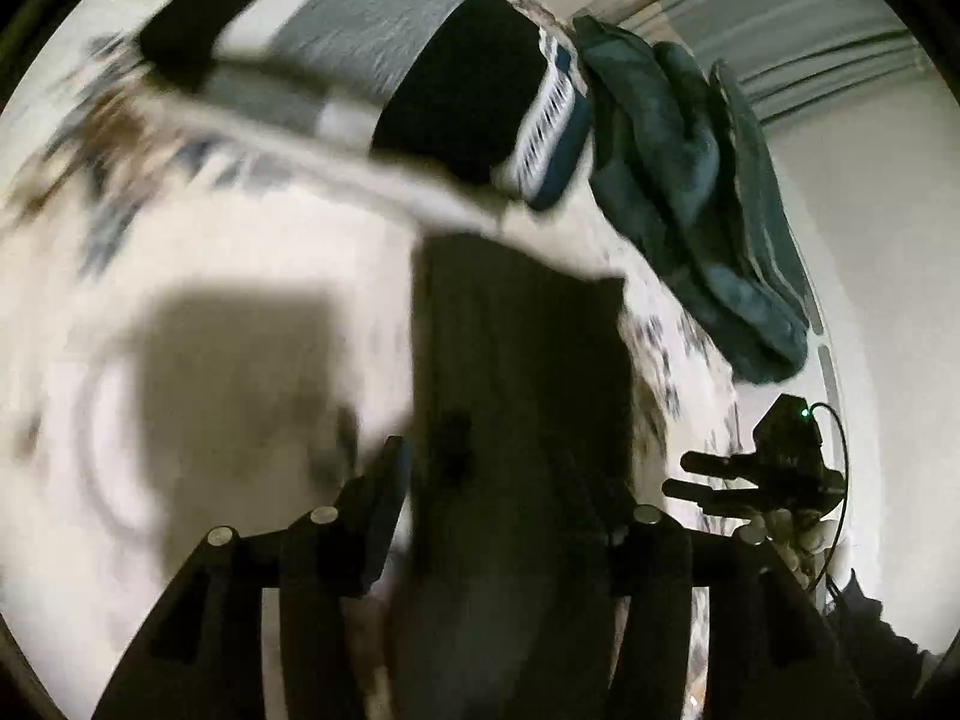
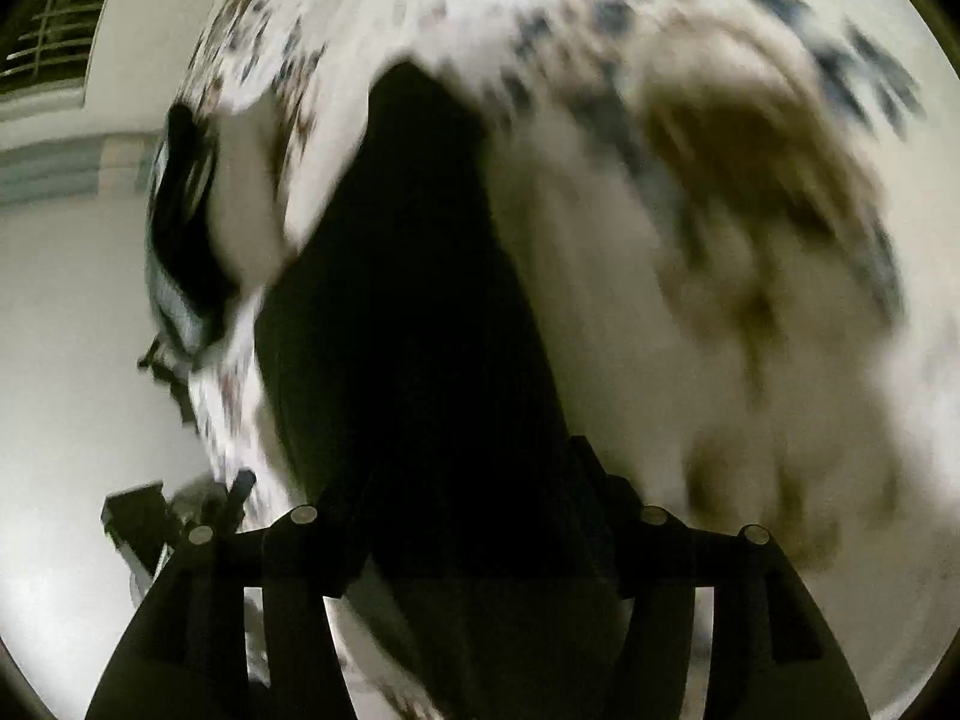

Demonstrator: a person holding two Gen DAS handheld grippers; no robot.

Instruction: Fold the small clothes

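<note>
- Left wrist view: the left hand-held gripper point(image 1: 510, 480) points down at a dark, flat piece of small clothing point(image 1: 522, 360) lying on a white bedcover with blurred blue and brown flower print point(image 1: 180, 180). The cloth runs up between the two black fingers point(image 1: 378, 516), which stand apart; whether the pads press on it I cannot tell, because the picture is smeared
- Far in this view lies a folded stack of grey, white and black striped fabric point(image 1: 384, 54), and to its right a crumpled dark teal garment point(image 1: 678, 180) at the bed's edge. The right hand-held gripper point(image 1: 702, 480) shows at the right, its fingers apart
- Right wrist view: the same dark cloth point(image 2: 408, 312) fills the middle and passes between this gripper's parted fingers point(image 2: 612, 516); contact is again unclear. The left gripper's body point(image 2: 138, 516) sits low at the left
- Risk, as I judge it: with both jaws parted, a corner could slip out mid-fold, leaving the edges uneven, and fast motion could drag the bedcover along with it
</note>
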